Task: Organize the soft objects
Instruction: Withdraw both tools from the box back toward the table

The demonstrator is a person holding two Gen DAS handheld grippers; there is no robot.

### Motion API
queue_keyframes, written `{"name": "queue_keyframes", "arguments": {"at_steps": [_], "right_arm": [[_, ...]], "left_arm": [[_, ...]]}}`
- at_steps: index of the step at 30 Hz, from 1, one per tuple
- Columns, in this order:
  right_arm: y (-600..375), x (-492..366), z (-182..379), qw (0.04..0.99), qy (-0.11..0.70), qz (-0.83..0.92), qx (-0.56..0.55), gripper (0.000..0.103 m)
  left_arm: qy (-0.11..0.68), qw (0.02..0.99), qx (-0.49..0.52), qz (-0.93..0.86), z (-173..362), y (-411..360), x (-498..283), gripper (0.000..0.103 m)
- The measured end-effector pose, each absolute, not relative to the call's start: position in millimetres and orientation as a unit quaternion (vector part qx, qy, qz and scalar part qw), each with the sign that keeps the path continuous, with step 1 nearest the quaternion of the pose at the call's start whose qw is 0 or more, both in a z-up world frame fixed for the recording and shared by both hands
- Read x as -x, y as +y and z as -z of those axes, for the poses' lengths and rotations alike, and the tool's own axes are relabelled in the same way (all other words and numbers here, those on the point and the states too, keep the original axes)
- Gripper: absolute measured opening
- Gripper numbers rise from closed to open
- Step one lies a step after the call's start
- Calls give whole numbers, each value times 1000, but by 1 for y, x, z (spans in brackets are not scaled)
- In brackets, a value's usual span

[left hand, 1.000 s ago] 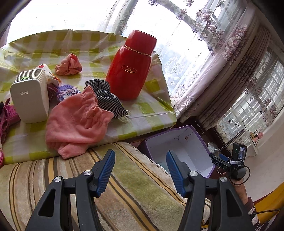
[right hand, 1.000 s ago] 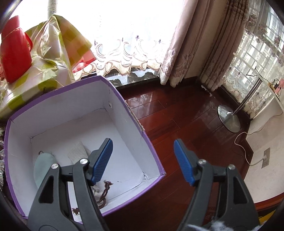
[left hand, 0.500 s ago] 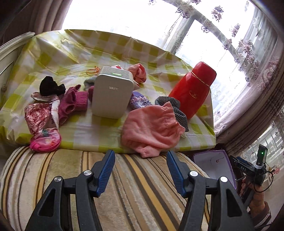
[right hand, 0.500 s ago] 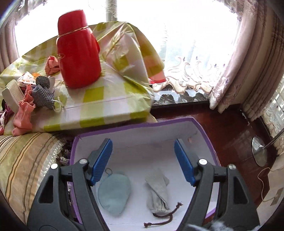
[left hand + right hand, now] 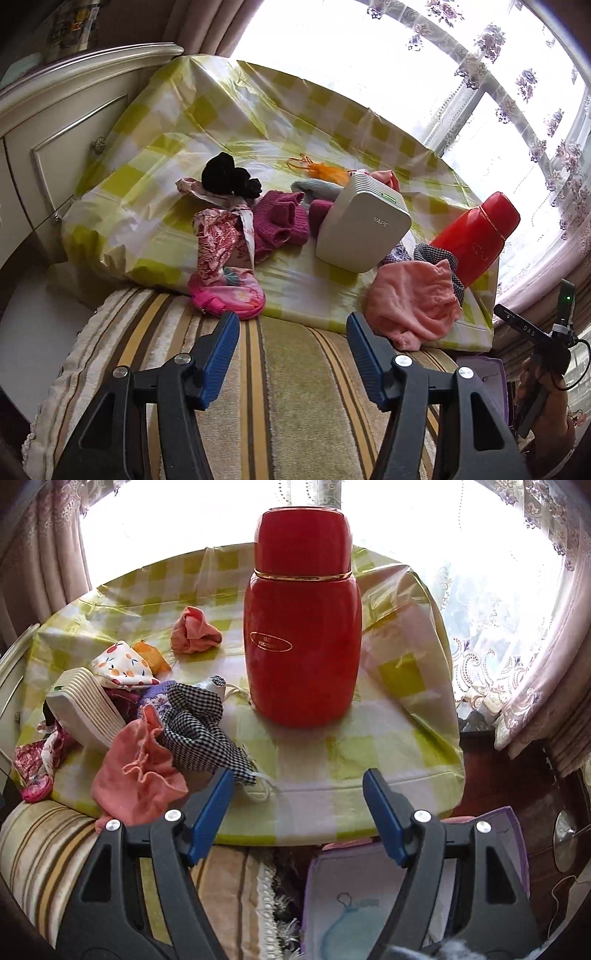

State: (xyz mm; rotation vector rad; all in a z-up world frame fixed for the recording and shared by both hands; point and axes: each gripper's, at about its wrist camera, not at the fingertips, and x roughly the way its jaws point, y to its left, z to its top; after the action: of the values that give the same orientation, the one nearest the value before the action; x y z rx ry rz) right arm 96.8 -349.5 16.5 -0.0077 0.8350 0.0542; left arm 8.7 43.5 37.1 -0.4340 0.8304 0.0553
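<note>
Several soft items lie on the yellow checked tablecloth (image 5: 207, 122): a pink cloth (image 5: 413, 299) (image 5: 136, 771), a black-and-white checked cloth (image 5: 199, 723), magenta knit pieces (image 5: 280, 221), a black woolly piece (image 5: 229, 181), a floral pouch (image 5: 225, 266), a fruit-print cloth (image 5: 123, 664) and a small salmon cloth (image 5: 194, 631). My left gripper (image 5: 291, 354) is open and empty above the striped cushion (image 5: 288, 398). My right gripper (image 5: 297, 812) is open and empty over the table's near edge, above the purple box (image 5: 513, 823), which holds a pale blue pouch (image 5: 351, 923).
A tall red flask (image 5: 303, 627) (image 5: 476, 232) stands at the table's right. A white VAPE device (image 5: 364, 225) (image 5: 86, 709) stands among the cloths. A cream cabinet (image 5: 55, 147) is at left. Curtains (image 5: 535, 686) and dark wood floor (image 5: 517, 775) are at right.
Both grippers have swung from the purple box towards the table. The left view has panned left over the cloths; the right view has risen from inside the box to the flask. Both stay open.
</note>
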Motion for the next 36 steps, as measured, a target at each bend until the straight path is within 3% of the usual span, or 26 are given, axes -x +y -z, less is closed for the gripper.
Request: {"name": "queue_keyframes", "arguments": {"at_steps": [3,8,18,31,33,36], "right_arm": [[-340,-73,-21,919,391,-24,-54,83],[-311,-40,-16,917,396,-43,-20,90],[-259,-45,8,883,454,-121,22,92],[-224,-85,27,859,494,-129,40,92],[-221,-91,29,858,495,-130,39,92],[-217,-100,34,855,502,-129,34,92]], "left_arm": [[404,888,214,-42,-35,57,-6,61],[423,876,219,-75,-25,74,-8,84],[514,841,155,-62,1,60,-51,84],[555,821,104,-80,23,59,-99,84],[557,821,92,-82,24,56,-105,83],[556,823,76,-84,27,51,-107,74]]}}
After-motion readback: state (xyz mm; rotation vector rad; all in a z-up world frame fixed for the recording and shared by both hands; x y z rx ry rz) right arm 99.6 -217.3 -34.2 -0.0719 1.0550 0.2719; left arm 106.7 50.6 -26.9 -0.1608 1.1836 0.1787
